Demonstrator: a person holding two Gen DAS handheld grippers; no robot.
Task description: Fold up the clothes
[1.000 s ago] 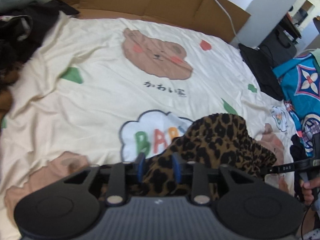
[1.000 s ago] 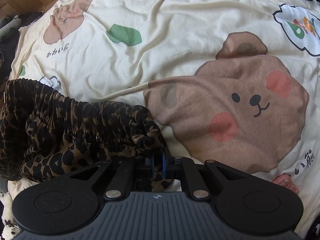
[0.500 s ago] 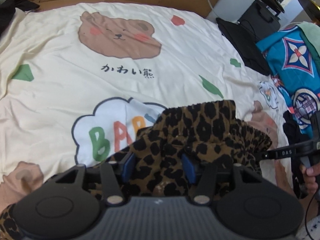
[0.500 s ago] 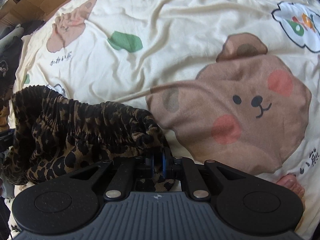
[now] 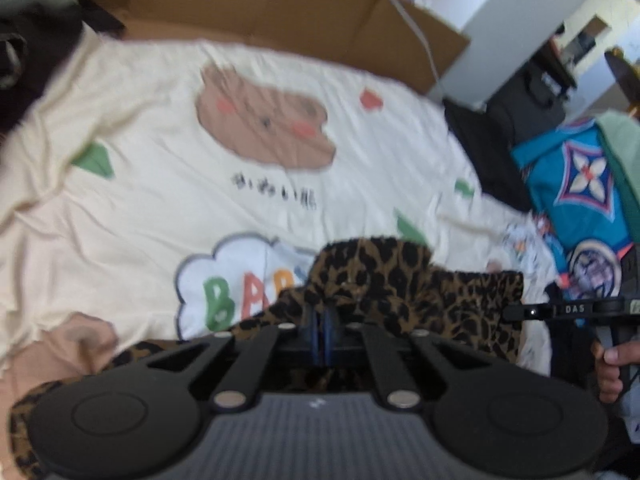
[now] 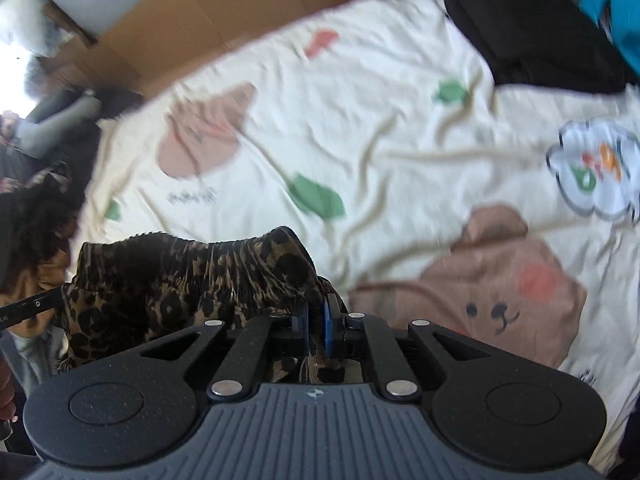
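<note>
A leopard-print garment [image 5: 404, 280] hangs bunched between both grippers, lifted off the cream bedsheet [image 5: 160, 160]. My left gripper [image 5: 320, 326] has its blue pads pressed together on one edge of the fabric. In the right wrist view the same leopard-print garment [image 6: 180, 280] stretches off to the left, and my right gripper [image 6: 316, 320] is shut on its gathered waistband end. The other gripper's black body and a hand [image 5: 612, 364] show at the right edge of the left wrist view.
The cream sheet [image 6: 380, 120] carries bear and cloud prints. Cardboard [image 5: 260, 4] lines the far side. A black garment [image 5: 492, 160] and a blue patterned cloth [image 5: 580, 176] lie at the right. Dark clothes [image 6: 32, 208] are piled at the left.
The left gripper's jaws, open around the leopard fabric half a second ago, have closed on it. Both grippers have risen, lifting the garment off the sheet; the right one stayed shut.
</note>
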